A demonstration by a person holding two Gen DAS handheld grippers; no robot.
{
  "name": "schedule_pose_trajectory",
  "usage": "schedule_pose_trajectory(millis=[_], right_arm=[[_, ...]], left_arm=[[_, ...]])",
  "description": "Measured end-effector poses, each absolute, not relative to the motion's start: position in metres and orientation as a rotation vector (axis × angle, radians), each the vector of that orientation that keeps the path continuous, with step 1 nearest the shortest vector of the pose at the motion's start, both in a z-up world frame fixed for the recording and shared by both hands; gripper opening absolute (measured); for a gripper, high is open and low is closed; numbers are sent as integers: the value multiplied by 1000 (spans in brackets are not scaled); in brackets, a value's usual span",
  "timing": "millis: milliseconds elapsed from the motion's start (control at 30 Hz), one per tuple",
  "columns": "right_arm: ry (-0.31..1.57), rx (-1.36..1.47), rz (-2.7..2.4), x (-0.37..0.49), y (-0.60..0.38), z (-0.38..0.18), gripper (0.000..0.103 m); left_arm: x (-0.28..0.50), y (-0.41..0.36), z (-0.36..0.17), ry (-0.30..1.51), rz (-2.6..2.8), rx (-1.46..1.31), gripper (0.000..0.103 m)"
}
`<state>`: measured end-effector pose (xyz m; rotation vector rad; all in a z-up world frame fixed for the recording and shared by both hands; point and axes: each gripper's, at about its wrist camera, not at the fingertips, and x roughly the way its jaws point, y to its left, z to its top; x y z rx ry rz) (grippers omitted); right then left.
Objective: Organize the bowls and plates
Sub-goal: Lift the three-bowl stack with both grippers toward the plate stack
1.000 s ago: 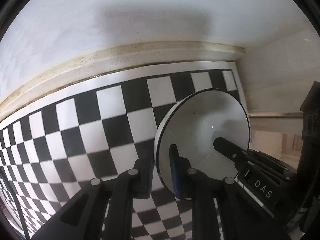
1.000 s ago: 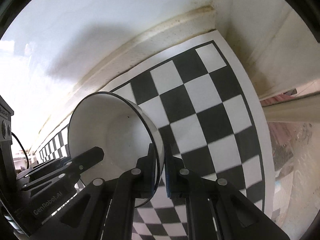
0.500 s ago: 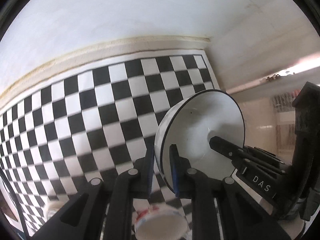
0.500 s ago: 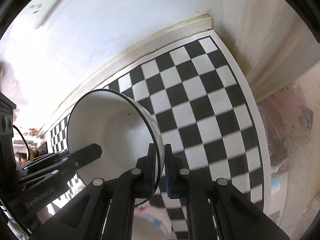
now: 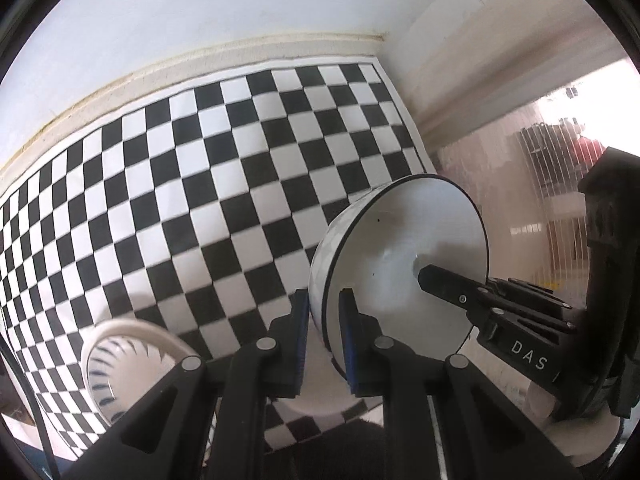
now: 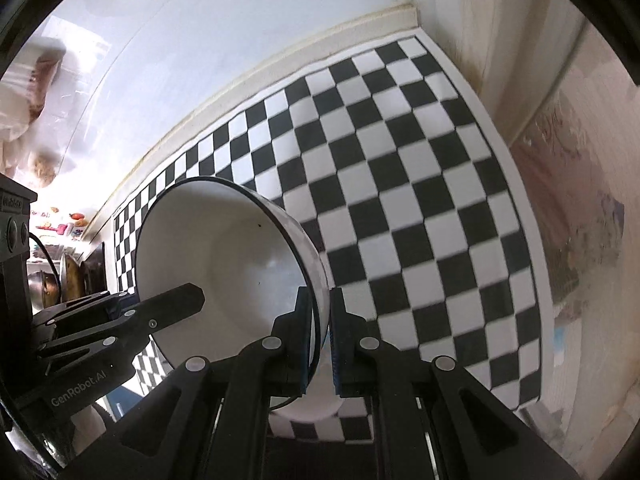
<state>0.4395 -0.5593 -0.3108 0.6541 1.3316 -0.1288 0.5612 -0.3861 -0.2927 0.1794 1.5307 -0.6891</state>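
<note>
A white enamel bowl with a thin black rim is held in the air between both grippers, tilted on its side above the checkered mat. My left gripper is shut on one side of its rim. My right gripper is shut on the opposite side of the same bowl. The right gripper's body shows in the left wrist view, and the left gripper's body shows in the right wrist view. A second white bowl with blue dashes inside sits on the mat at lower left.
A black-and-white checkered mat covers the counter, ending at a white wall with a beige ledge and a corner at the right. Another white round dish lies under the held bowl. Pots and kitchen items stand at far left.
Both grippers have pulled back and up from the wall with the bowl; far more of the mat shows. The blue-dashed bowl and the white dish below have come into view.
</note>
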Motion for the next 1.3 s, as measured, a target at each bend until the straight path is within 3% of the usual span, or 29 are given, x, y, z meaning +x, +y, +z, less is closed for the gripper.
schedule_pose_trajectory(millis=[633,1300], right_arm=[[1447,700,-93,391,-522,-349,9],[1572,692,-68,399,-509,-407,10]], left_arm=[[521,-356,-328,1639,-672,204,13],[512,-355,-383,1775,-612,265,13]])
